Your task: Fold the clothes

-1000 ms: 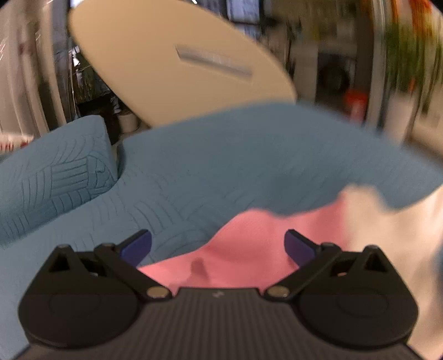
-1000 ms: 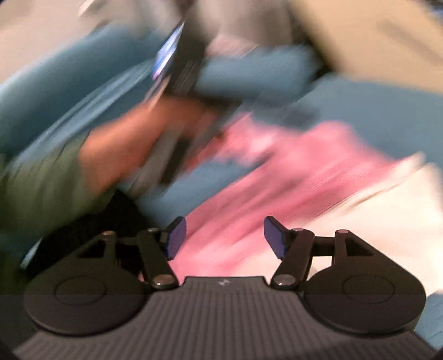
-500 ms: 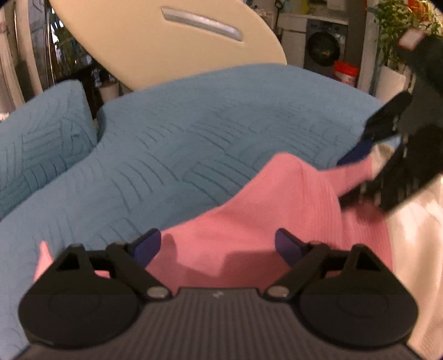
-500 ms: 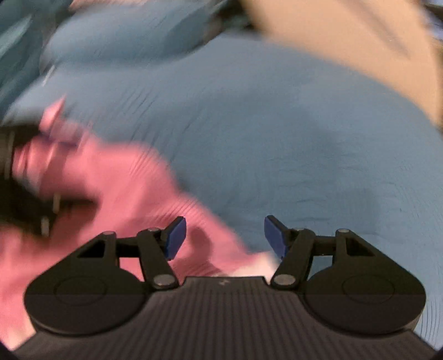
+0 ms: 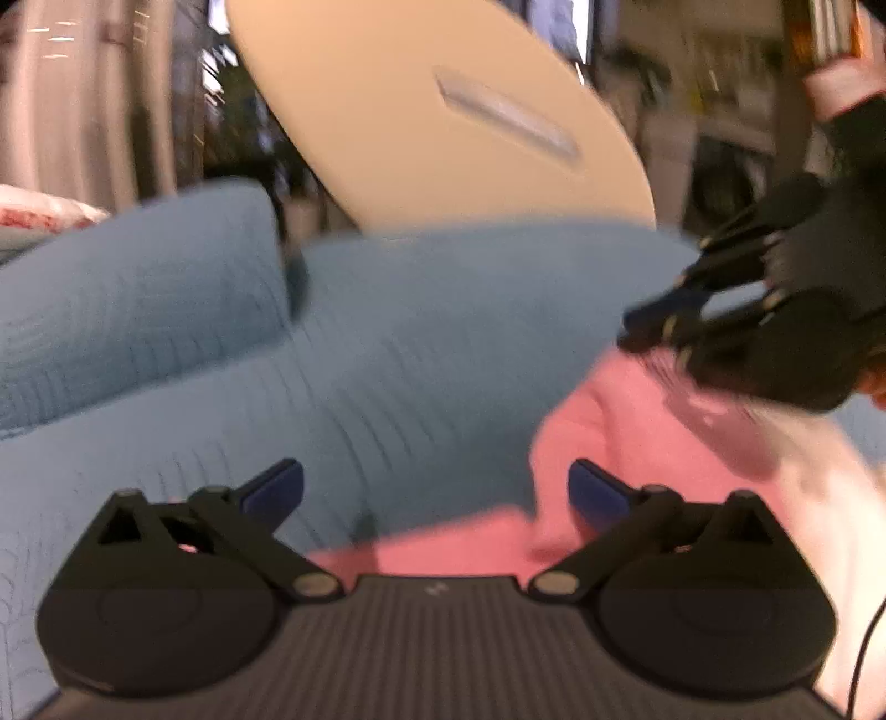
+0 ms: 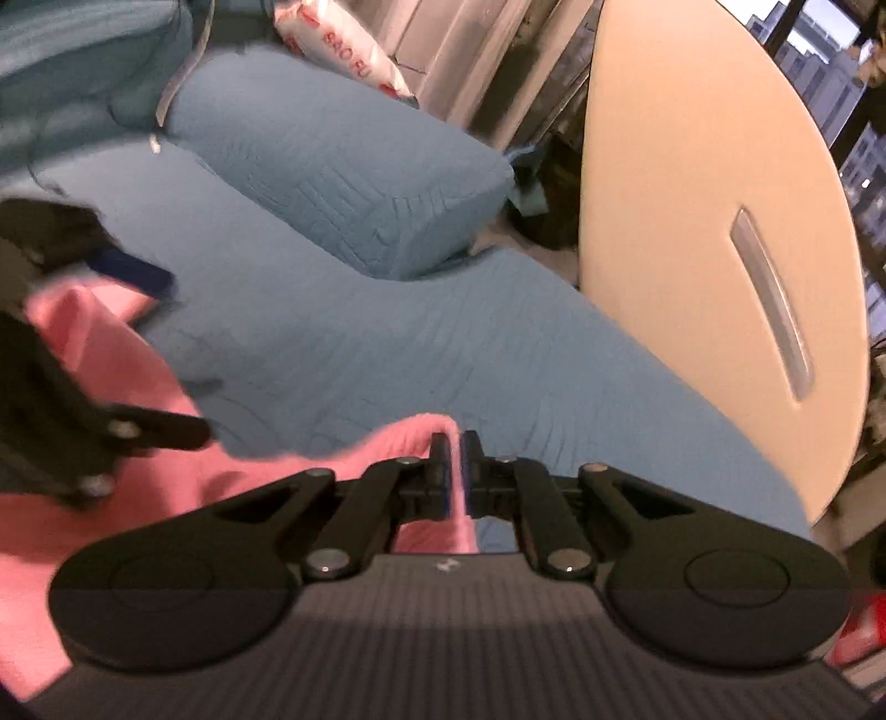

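Across the blue quilted sofa [image 6: 387,332] lies a pink garment [image 5: 637,443], crumpled, with a paler whitish part at its right side in the left wrist view. A beige tabletop [image 6: 692,221] stands tilted on edge at the sofa's far side. Only the right wrist view shows a printed white bag [image 6: 343,50] behind the far cushion [image 6: 343,183].

The left gripper [image 5: 434,490] has its jaws spread wide, having just opened further, with the garment's near edge lying between them unpinched. The right gripper [image 6: 456,471] has just closed, its jaws pressed together on a raised fold of the pink cloth.
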Available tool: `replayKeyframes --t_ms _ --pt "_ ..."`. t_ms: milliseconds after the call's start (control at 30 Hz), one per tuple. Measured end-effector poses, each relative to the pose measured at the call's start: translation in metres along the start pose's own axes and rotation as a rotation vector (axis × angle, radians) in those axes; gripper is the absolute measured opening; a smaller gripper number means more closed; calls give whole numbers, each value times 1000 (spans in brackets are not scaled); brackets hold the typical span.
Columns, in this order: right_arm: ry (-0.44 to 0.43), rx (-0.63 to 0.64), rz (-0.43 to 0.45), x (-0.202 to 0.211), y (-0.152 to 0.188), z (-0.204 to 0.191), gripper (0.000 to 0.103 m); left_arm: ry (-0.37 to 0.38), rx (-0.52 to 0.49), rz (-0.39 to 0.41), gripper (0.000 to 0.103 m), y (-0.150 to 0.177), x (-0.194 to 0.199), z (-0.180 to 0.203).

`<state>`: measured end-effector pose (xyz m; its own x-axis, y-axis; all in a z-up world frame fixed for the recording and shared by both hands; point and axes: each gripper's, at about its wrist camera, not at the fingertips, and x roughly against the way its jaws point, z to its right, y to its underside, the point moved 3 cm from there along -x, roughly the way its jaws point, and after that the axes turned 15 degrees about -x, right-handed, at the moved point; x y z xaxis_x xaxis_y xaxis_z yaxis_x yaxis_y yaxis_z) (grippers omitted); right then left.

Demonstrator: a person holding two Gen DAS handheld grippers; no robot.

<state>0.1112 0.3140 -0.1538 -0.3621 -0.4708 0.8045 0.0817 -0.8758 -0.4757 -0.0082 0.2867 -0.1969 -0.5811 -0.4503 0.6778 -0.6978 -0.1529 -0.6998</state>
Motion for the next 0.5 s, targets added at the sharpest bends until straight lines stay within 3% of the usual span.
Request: replayKeyframes --t_ms 33,67,133,200,267,300,367,500 --pt "24 41 -125 -24 11 -6 19 9 -34 -35 103 3 -6 7" --pt "41 41 -148 -32 17 -8 19 6 -77 -51 103 5 -10 14" --pt "77 -80 -40 -13 24 6 24 -33 -172 -32 103 5 -10 28" --pt "95 -247 99 19 30 26 43 -48 -198 -28 103 3 -8 31" --pt "126 -436 228 54 48 53 79 -37 -160 -42 103 0 -9 28" --pt "119 -458 209 57 61 59 82 -31 -133 -48 103 -2 -9 25" --pt "102 -501 168 64 88 70 80 -31 -98 -53 103 -4 -3 22" --pt "50 -456 21 46 132 65 79 -30 -108 -57 103 4 -1 26"
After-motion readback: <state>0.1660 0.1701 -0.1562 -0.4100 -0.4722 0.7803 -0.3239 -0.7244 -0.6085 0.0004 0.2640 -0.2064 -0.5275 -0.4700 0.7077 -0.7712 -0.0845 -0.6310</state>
